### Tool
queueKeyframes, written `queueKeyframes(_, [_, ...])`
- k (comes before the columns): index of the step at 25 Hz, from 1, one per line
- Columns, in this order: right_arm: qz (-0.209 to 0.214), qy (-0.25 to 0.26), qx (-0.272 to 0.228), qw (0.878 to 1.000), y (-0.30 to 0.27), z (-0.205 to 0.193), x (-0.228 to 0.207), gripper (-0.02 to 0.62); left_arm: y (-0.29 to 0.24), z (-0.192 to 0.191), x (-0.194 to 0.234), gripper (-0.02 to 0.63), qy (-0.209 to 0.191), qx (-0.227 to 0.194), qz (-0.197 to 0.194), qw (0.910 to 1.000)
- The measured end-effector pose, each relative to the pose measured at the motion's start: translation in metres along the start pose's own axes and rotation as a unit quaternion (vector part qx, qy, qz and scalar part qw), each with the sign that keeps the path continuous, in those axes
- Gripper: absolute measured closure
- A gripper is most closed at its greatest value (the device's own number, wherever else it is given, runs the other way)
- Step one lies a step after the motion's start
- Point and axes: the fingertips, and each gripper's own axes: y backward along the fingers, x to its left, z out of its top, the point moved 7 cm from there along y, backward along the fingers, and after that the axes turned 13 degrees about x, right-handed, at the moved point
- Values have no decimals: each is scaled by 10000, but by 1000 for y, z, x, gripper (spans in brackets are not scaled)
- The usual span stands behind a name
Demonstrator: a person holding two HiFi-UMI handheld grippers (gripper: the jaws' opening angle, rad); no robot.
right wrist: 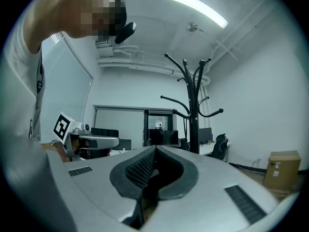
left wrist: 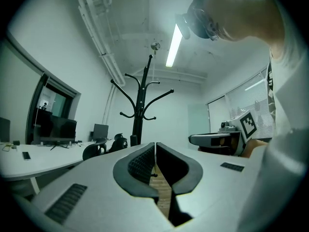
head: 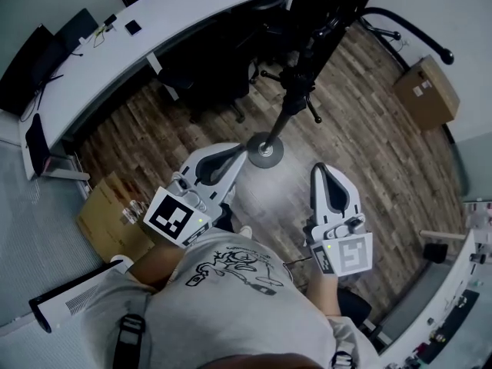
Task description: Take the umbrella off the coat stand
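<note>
Both grippers are clenched empty: left gripper and right gripper, lower centre, near the coat stand. Umbrella unconfirmed — possibly the dark bundle on the pole. Risk: snagging a hook tips the stand.

The head view stares steeply down, the coat stand close at twelve o'clock; both gripper views tilt upward from lower down, sharing that stand.
</note>
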Motion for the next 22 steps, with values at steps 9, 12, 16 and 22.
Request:
queueKeyframes(9, [-343, -19, 36, 9994, -53, 25, -10, 586, -33, 21, 60, 577, -36, -30, -375, 9993])
queueKeyframes(12, [-461, -31, 43, 9989, -69, 32, -12, 586, -43, 26, 79, 577, -59, -20, -505, 9987])
queueKeyframes(16, [-604, -53, 48, 9981, -90, 38, -15, 586, -54, 32, 103, 577, -80, -25, -659, 9978])
queueKeyframes(22, [-756, -47, 74, 9971, -122, 50, -22, 586, -73, 41, 136, 577, -85, -28, -840, 9964])
